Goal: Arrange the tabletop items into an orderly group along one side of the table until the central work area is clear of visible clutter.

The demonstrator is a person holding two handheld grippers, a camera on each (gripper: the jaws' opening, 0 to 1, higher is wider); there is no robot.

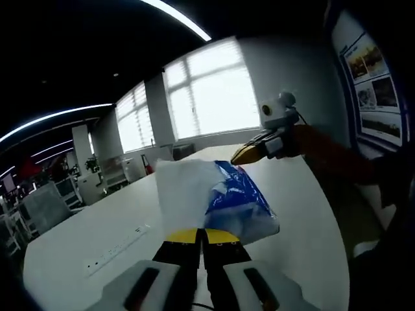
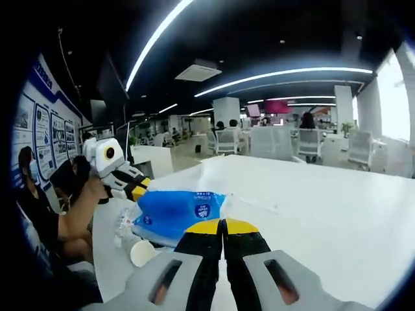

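A blue and white soft pack stands right at my left gripper. Its jaws are shut on the pack's lower edge, and the pack covers the yellow tips. In the right gripper view the same pack lies on the white table, with the left gripper at its far left end, held by a person's hand. My right gripper has its jaws shut, its yellow tips resting at the pack's near edge with nothing seen between them. In the left gripper view the right gripper points at the pack's top corner.
A white cup and a clear bottle sit beside the pack near the table edge. The table carries a power strip. Poster walls, office chairs and seated people lie beyond.
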